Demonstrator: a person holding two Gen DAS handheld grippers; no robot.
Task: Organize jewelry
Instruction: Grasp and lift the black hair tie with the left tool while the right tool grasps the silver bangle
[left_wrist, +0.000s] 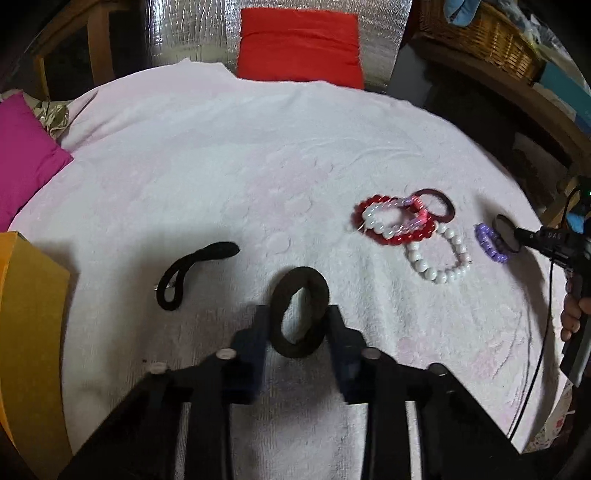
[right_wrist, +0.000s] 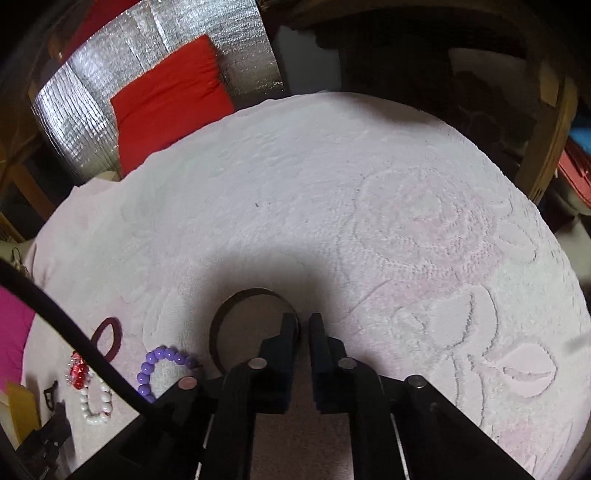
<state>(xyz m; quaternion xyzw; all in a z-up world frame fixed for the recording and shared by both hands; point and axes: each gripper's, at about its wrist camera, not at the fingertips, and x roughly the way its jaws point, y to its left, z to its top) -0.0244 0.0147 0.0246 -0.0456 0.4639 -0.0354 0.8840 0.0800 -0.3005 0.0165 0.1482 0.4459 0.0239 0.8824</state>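
We are mid-sort on the white towel, taking the heap of beaded bracelets as our landmark; the red bracelet lies under a clear-and-pink one, with the white bead bracelet touching its near side and the purple bracelet just beside it to the right. Well to the left of that heap, our left gripper stands fairly wide with the thick black hair band upright between its fingers; whether the pads truly press it, we cannot tell. A thinner black hair tie lies further left again, near the yellow box. Our right gripper, right of the purple bracelet, is drawn narrow on the rim of a thin dark bangle. We judge both hands to be carrying one piece each; next, each piece needs setting down with its own kind, bands by the tie, bangle apart from the beads.
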